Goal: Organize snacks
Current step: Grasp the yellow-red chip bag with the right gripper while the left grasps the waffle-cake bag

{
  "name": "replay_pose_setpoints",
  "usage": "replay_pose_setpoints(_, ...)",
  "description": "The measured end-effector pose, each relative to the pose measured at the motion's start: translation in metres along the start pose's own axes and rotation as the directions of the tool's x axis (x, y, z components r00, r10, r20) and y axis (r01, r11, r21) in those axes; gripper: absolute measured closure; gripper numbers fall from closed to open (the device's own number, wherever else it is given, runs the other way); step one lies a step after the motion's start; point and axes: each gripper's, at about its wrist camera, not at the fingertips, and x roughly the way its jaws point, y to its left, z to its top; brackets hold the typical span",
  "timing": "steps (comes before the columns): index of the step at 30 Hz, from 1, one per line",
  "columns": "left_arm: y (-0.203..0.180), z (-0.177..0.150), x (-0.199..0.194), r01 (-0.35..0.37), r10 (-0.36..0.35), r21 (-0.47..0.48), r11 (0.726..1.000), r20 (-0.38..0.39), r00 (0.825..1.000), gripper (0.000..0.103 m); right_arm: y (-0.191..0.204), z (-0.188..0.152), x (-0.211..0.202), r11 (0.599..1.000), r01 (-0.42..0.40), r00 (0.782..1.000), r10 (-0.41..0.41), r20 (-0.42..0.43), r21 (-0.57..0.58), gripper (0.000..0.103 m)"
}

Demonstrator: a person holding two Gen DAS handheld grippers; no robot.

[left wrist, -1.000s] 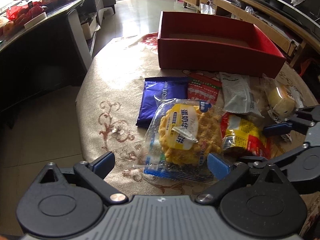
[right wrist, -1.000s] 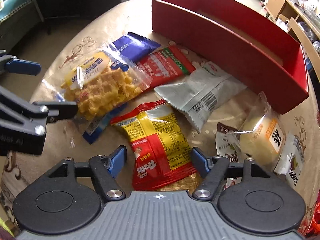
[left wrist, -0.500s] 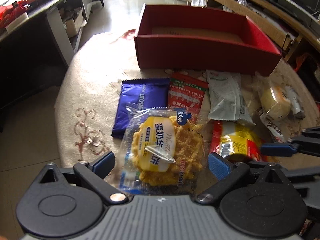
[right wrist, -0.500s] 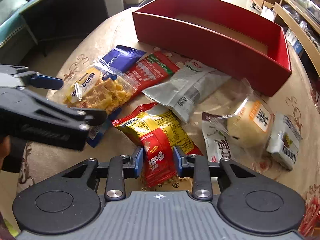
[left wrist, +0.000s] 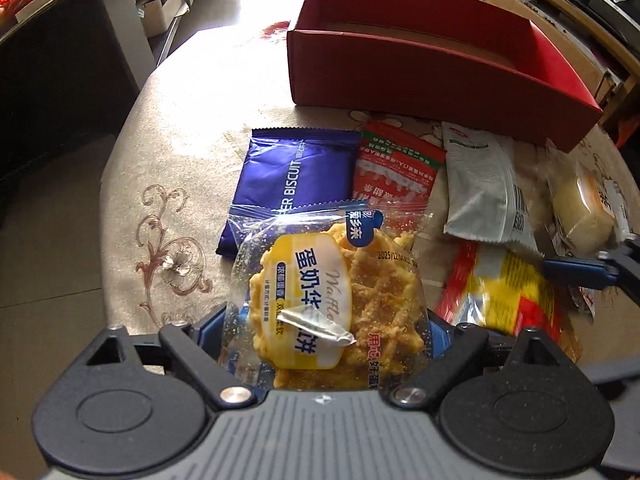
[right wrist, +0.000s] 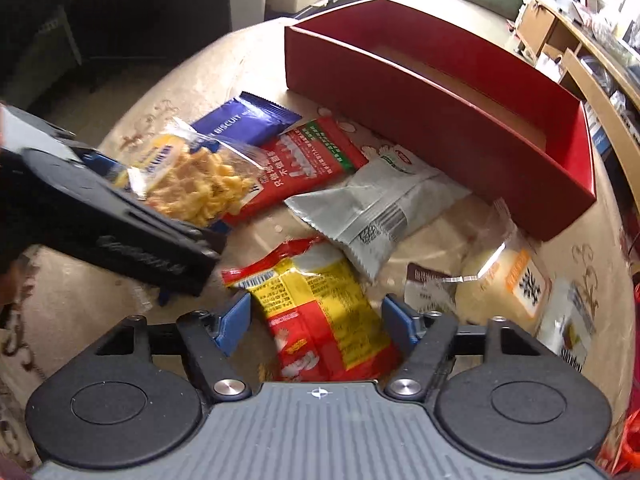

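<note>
Snacks lie spread on the bench. Between the left gripper's closing jaws sits the clear waffle packet, blue pads at both its edges. The right gripper's jaws are opening around the red-and-yellow packet, pads clear of it. Beyond the left jaws lie a blue biscuit packet, a red packet and a grey packet; farthest stands the red box.
</note>
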Motion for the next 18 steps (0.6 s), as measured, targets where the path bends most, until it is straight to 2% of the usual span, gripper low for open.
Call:
replay_pose_setpoints(5,0.004,-0.003,-0.004,0.025,-0.025,0.005,1.000,-0.009,1.000,0.016,-0.001,0.003,0.003,0.998,-0.008,0.999,0.010,-0.038,0.060,0.044)
replay_pose_setpoints(11,0.003,-0.013,-0.009,0.031,-0.030,0.051,0.998,-0.019,0.999,0.016,0.002,-0.018,-0.015,0.993,-0.036,0.997,0.044,-0.066,0.116,0.045)
replay_pose_setpoints(14,-0.001,-0.018,-0.004,0.016,-0.014,0.079,0.997,-0.026,1.000,0.015,0.005,-0.023,-0.016,0.993,-0.063,0.995,0.070,-0.073,0.099,0.040)
replay_pose_setpoints(17,-0.005,-0.019,-0.002,0.000,0.002,0.102,0.995,-0.022,1.000,0.015,0.007,-0.016,-0.006,0.997,-0.038,0.995,0.044,-0.092,0.070,0.023)
replay_pose_setpoints(18,-0.005,-0.018,-0.002,-0.001,0.003,0.100,0.995,-0.020,1.000,0.016,0.007,-0.012,-0.004,0.998,-0.022,0.996,0.027,-0.082,0.064,0.020)
